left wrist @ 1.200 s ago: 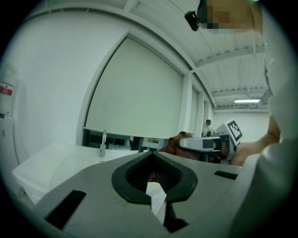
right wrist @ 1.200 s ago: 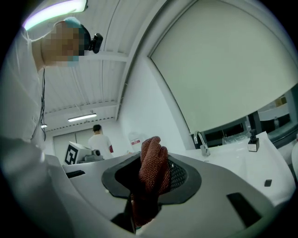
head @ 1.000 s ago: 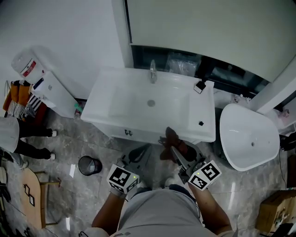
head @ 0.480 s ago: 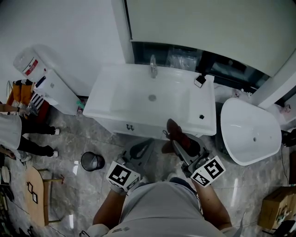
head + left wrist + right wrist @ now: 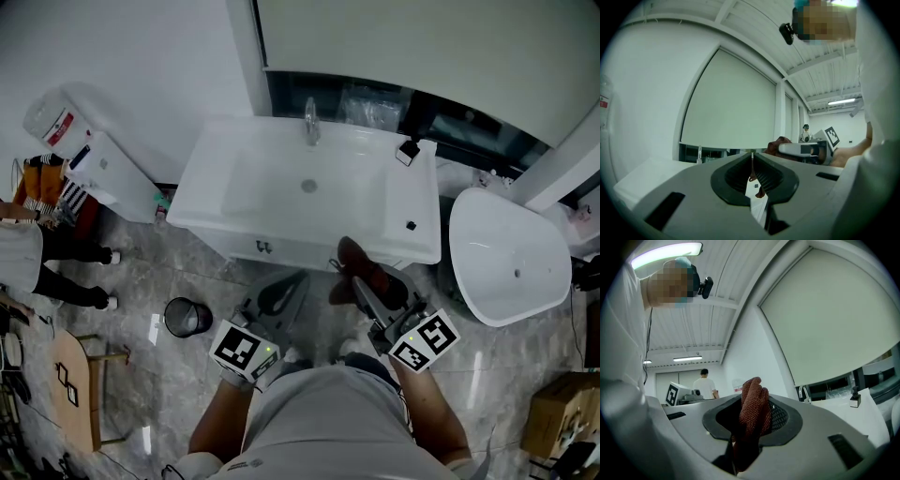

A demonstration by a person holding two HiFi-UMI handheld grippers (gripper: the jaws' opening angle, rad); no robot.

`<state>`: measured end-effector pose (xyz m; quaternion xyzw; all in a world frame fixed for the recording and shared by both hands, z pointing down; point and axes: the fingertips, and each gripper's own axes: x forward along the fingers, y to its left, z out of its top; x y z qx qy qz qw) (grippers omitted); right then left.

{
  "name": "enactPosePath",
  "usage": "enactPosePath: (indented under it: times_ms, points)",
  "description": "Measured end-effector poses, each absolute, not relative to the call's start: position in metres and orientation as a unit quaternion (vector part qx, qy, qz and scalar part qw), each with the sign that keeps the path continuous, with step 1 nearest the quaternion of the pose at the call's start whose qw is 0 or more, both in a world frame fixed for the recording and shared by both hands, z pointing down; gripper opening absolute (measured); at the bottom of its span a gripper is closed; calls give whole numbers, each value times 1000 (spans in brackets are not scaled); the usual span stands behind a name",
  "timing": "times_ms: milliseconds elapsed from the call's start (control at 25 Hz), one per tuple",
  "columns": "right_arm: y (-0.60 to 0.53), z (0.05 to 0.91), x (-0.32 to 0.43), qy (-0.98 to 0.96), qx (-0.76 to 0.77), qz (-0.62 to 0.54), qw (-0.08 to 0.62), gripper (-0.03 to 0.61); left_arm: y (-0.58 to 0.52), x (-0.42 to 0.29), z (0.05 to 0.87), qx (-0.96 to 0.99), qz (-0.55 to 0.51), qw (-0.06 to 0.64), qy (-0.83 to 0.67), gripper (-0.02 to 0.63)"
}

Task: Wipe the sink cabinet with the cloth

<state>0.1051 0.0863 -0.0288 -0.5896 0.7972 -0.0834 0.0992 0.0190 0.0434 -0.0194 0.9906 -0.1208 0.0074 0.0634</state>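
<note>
The white sink cabinet is the biggest thing in front of me. From above I see mostly its basin top. The front under the rim is foreshortened to a narrow strip, with a small dark fitting on it that I can't make out.

To the cabinet's right stands a white oval basin, and to its left a white water dispenser, partly against the wall.

My left gripper hangs in front of the cabinet, below its left half. Its fingers are clenched together with only a thin slit between them and nothing in it.

My right gripper sits in front of the cabinet's right half. Its fingers are clamped on the reddish-brown cloth. The top of the cloth bunches up above them, and its lower end disappears into the gap where I can't follow it. From above, the cloth overlaps the cabinet's front edge; I can't tell whether it touches.

A small dark bin stands on the floor in front of the cabinet's left corner.

A chrome faucet rises at the back of the basin. A small black-and-white item at the back right corner is too small to identify.

My own torso cuts off both forearms at the bottom.
</note>
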Motion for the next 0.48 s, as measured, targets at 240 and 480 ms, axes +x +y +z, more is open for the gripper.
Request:
enactPosePath:
  times_ms: [240, 480]
  points:
    - [89, -24, 113, 790, -600, -87, 96, 106, 39, 17, -13, 990, 10, 77, -116, 11]
    - [94, -23, 118, 788, -600, -92, 100, 106, 43, 26, -8, 991, 15, 83, -102, 11]
